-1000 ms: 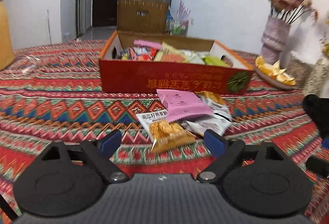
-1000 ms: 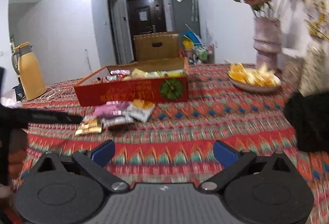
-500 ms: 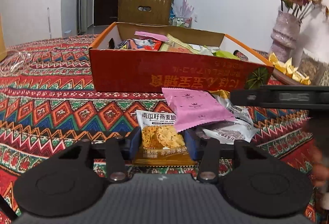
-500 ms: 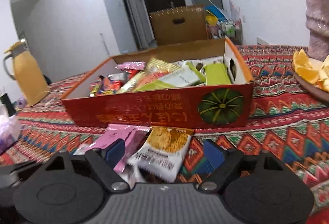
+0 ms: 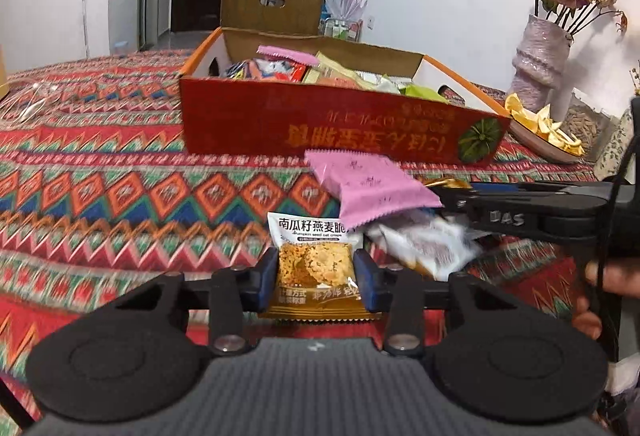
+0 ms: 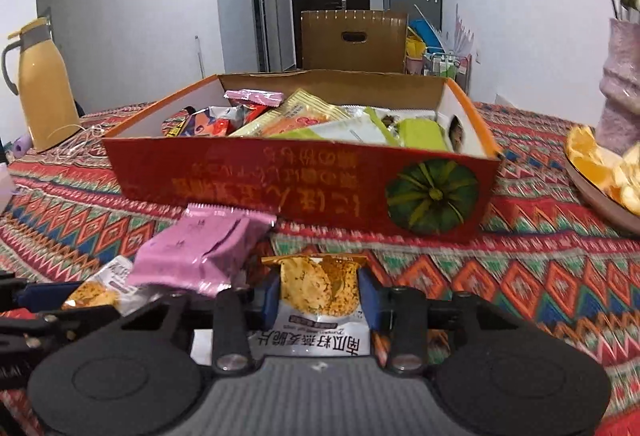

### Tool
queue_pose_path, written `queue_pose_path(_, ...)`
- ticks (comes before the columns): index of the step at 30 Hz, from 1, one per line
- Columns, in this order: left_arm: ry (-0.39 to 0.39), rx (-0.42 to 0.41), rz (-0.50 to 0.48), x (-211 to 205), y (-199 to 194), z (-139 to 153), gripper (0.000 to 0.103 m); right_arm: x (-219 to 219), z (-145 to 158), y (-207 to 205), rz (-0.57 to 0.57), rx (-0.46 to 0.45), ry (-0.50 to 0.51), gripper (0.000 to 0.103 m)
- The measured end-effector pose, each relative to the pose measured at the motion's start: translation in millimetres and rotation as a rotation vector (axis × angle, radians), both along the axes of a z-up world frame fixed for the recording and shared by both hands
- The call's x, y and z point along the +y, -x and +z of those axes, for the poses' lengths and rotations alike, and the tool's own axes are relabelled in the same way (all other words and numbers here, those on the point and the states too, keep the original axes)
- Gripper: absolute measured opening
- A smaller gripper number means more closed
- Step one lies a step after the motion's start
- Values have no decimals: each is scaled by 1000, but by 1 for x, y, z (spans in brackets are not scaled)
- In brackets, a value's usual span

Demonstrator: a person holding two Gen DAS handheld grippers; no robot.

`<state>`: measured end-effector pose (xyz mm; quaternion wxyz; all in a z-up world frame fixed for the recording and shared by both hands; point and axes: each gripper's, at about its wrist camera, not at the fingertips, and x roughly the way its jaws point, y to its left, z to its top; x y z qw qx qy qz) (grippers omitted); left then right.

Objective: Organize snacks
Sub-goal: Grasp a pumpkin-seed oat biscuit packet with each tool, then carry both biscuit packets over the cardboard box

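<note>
A red cardboard box (image 5: 344, 124) holding several snack packets stands on the patterned tablecloth; it also shows in the right wrist view (image 6: 304, 180). In front of it lies a small pile: a pink packet (image 5: 368, 188) over white wrappers (image 5: 432, 248). My left gripper (image 5: 316, 276) is shut on an oat-crisp packet (image 5: 314, 268) at the pile's near edge. My right gripper (image 6: 320, 296) is shut on another oat-crisp packet (image 6: 320, 292), with the pink packet (image 6: 200, 252) to its left. The right gripper's body (image 5: 540, 212) reaches in from the right in the left wrist view.
A plate of orange peel (image 5: 544, 132) and a vase of flowers (image 5: 540, 56) stand to the right of the box. A yellow thermos jug (image 6: 40, 88) stands far left. A brown carton (image 6: 352, 40) is behind the box.
My right gripper moved down to the pile and shut on an oat-crisp packet. My left gripper, shut on its packet half a second ago, keeps its hold.
</note>
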<state>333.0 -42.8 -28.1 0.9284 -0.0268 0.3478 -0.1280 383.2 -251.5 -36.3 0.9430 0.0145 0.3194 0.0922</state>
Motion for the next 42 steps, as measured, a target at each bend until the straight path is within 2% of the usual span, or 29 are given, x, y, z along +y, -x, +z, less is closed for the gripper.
queue_pose_path(5, 94, 63, -6, 21, 38, 10, 40, -29, 11, 53, -53, -39, -45, 39)
queue_pose_path(14, 74, -34, -1, 21, 113, 41, 40, -48, 20, 182, -95, -75, -82, 39)
queue_pose_path(22, 64, -67, -34, 8, 151, 55, 41, -57, 21, 245, -111, -77, -114, 39)
queue_pose_path(27, 53, -100, -25, 3, 156, 63, 41, -60, 24, 251, -109, -107, -137, 39)
queue_pose_path(33, 43, -138, -23, 5, 143, 77, 41, -61, 35, 240, -86, -139, -129, 40)
queue_pose_path(38, 63, -203, -40, 5, 101, 98, 41, -73, 60, 203, -46, -200, -154, 40)
queue_pose_path(42, 76, -217, -42, 2, 43, 111, 41, -75, 78, 159, -22, -247, -137, 40)
